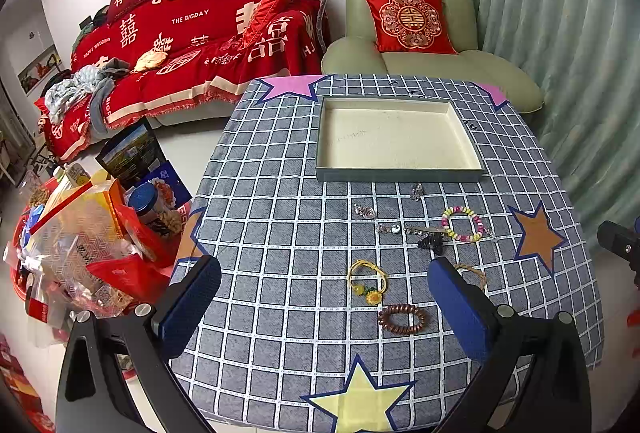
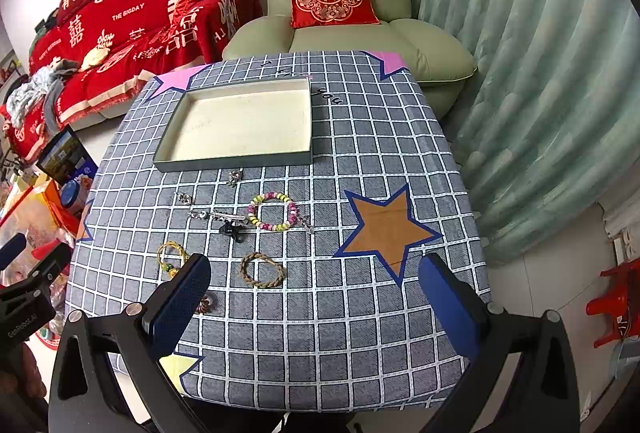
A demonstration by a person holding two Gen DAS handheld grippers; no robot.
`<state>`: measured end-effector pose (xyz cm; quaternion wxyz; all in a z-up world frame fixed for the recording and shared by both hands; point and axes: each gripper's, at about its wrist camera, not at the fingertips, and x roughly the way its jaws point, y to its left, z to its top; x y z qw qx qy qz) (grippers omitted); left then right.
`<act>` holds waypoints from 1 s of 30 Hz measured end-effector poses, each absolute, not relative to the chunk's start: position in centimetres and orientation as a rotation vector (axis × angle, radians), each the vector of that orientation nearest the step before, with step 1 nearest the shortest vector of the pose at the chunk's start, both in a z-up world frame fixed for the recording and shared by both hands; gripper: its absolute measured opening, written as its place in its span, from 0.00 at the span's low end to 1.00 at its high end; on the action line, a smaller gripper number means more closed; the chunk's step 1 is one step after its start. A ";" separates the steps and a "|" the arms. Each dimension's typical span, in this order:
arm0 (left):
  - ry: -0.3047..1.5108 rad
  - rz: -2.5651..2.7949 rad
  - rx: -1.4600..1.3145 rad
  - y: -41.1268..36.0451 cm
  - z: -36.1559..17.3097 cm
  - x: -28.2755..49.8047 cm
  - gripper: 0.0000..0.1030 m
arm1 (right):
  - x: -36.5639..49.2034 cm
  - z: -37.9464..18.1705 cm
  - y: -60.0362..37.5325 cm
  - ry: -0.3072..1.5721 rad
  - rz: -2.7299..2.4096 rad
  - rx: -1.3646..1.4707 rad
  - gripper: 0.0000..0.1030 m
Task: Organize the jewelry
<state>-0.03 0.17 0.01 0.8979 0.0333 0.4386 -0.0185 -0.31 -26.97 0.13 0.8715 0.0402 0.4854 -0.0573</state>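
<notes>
1. The tray [image 1: 400, 175], far ahead of both grippers, holds nothing.
2. The jewelry lies on the counter [image 1: 280, 233] between tray and grippers: beaded bracelet [image 1: 464, 224], brown coil [image 1: 402, 319].
3. Left gripper [image 1: 324, 307] and right gripper [image 2: 316, 307] hover with fingers wide apart, holding nothing.
4. Bare cloth runs to the right edge.

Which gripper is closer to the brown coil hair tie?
Left. The left gripper frames the brown coil hair tie between its fingers; the right gripper hangs farther right.

Black jaws, blue textured pads [image 1: 192, 307], silver screws [image 2: 131, 309].
</notes>
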 end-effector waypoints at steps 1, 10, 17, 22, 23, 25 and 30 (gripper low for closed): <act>0.908 -0.038 0.069 0.2 0.0 0.0 1.00 | -0.3 0.2 -27.0 1.014 -0.120 0.084 1.00; 0.907 -0.038 0.069 -0.2 0.2 0.0 1.00 | -0.3 0.2 -27.0 1.015 -0.120 0.085 1.00; 0.907 -0.037 0.074 -0.2 0.2 0.1 1.00 | -0.3 0.2 -27.1 1.015 -0.120 0.085 1.00; 0.908 -0.037 0.073 -0.2 0.2 0.1 1.00 | -0.2 0.2 -27.1 1.016 -0.120 0.085 1.00; 0.909 -0.037 0.074 -0.2 0.2 0.1 1.00 | -0.2 0.2 -27.1 1.016 -0.120 0.085 1.00; 0.908 -0.037 0.075 -0.2 0.2 0.1 1.00 | -0.2 0.2 -27.1 1.017 -0.120 0.085 1.00; 0.912 -0.038 0.071 -0.2 0.2 0.1 1.00 | -0.2 0.2 -27.1 1.016 -0.120 0.085 1.00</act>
